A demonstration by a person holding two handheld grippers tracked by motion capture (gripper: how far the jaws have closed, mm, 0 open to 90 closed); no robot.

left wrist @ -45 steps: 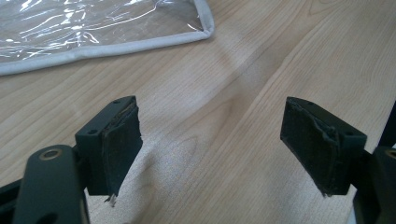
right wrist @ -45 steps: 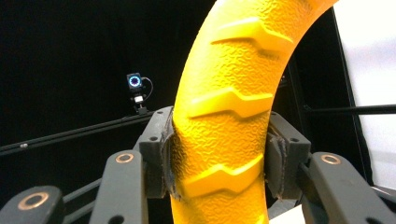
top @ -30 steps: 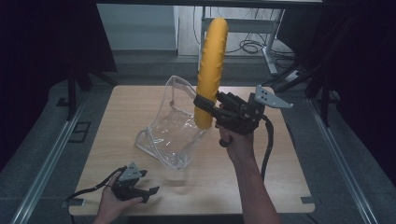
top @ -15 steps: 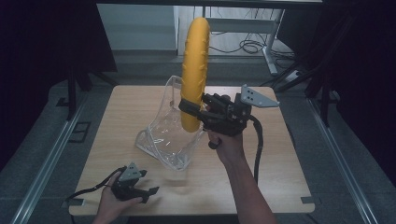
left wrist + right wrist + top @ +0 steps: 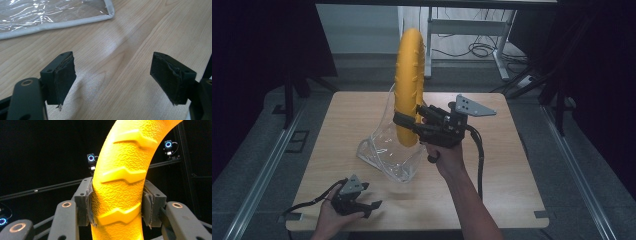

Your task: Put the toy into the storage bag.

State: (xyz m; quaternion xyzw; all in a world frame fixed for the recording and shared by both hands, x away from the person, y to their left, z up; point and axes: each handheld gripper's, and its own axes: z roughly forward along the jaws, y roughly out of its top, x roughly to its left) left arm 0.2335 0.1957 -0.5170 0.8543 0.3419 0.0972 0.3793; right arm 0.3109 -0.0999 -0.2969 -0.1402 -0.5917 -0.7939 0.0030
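Item one, as we record it: a yellow ring [image 5: 408,85] of textured rubber with raised tread-like ridges, held upright on edge above the middle of the wooden table [image 5: 512,175]. In the high view we see its lower part just in front of, and overlapping, a clear plastic bag [image 5: 387,150]; whether the ring's bottom sits inside the bag's mouth we cannot tell.

Item two: the right gripper [image 5: 404,122], carried in the person's right hand [image 5: 444,155], its jaws closed against both sides of the ring's lower arc. In the right gripper view we see the pads [image 5: 89,205] pressed flat against the yellow ring [image 5: 120,195], which rises between them and curves off the top of the frame. A grey three-cornered plate sits on top of this gripper, and its cable hangs down beside the forearm.

Item three: the clear plastic bag, white-edged, standing partly open on the table, its base spread towards the near side.

Item four: the left gripper [image 5: 372,207], resting in the left hand at the table's near-left edge, well apart from the bag. In the left gripper view we find its jaws spread wide with nothing but bare wood between them, and a corner of the bag [image 5: 62,15] lying farther off.
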